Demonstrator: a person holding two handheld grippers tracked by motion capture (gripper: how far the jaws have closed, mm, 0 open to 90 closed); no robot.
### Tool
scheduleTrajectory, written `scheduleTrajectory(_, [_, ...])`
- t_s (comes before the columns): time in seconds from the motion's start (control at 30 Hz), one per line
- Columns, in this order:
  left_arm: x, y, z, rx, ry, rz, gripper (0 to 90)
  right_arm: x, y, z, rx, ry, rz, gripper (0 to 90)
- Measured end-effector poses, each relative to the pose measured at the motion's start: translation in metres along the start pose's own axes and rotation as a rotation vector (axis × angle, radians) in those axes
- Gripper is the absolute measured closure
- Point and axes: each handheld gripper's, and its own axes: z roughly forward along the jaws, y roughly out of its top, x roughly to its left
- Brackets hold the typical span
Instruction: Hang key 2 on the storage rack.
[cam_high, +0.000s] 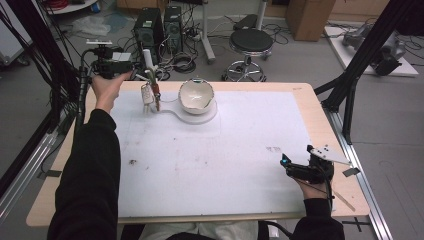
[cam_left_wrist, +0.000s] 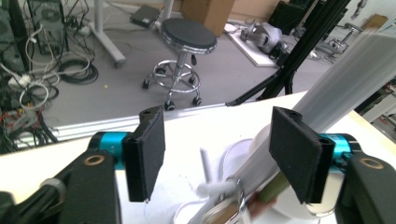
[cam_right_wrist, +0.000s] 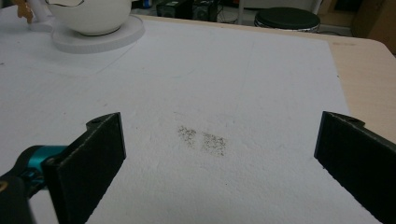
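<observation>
A white bowl rests on a round white base at the far side of the white mat. Left of it stands a small holder with a tall white rod and a brown-tipped stick rising from it. My left gripper hovers just left of the rod's top. In the left gripper view its jaws are open, and the blurred white rod slants past the right pad. My right gripper rests low over the mat's right side, open and empty.
The bowl and its base lie far ahead of the right gripper. A grey smudge marks the mat. Beyond the table's far edge stand a round stool, computer towers, cables and black tripod legs.
</observation>
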Motion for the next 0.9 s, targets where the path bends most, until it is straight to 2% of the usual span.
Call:
scheduleTrajectory(0.13, [0.004, -0.005, -0.009, -0.021, 0.022, 0.015, 16.3, 0.000, 0.000, 0.001, 0.001, 0.004, -0.002, 1.1])
scheduleTrajectory(0.2, [0.005, -0.008, -0.013, -0.018, 0.035, 0.028, 12.0, 0.000, 0.000, 0.001, 0.001, 0.008, -0.001, 1.0])
scheduleTrajectory(0.33, [0.003, -0.016, -0.018, 0.007, 0.032, 0.061, 5.4, 0.001, 0.001, 0.003, 0.004, 0.018, -0.009, 1.0])
scheduleTrajectory(0.43, [0.002, -0.020, -0.021, 0.031, 0.024, 0.068, 1.7, 0.001, 0.001, 0.003, 0.002, 0.022, -0.007, 1.0])
scheduleTrajectory(0.57, [-0.002, -0.025, -0.025, 0.041, 0.018, 0.098, 1.7, 0.001, 0.001, 0.004, 0.000, 0.023, -0.014, 1.0])
scheduleTrajectory(0.9, [-0.012, -0.035, -0.042, 0.025, 0.025, 0.151, 1.7, 0.000, 0.001, 0.006, 0.002, 0.028, -0.012, 1.0])
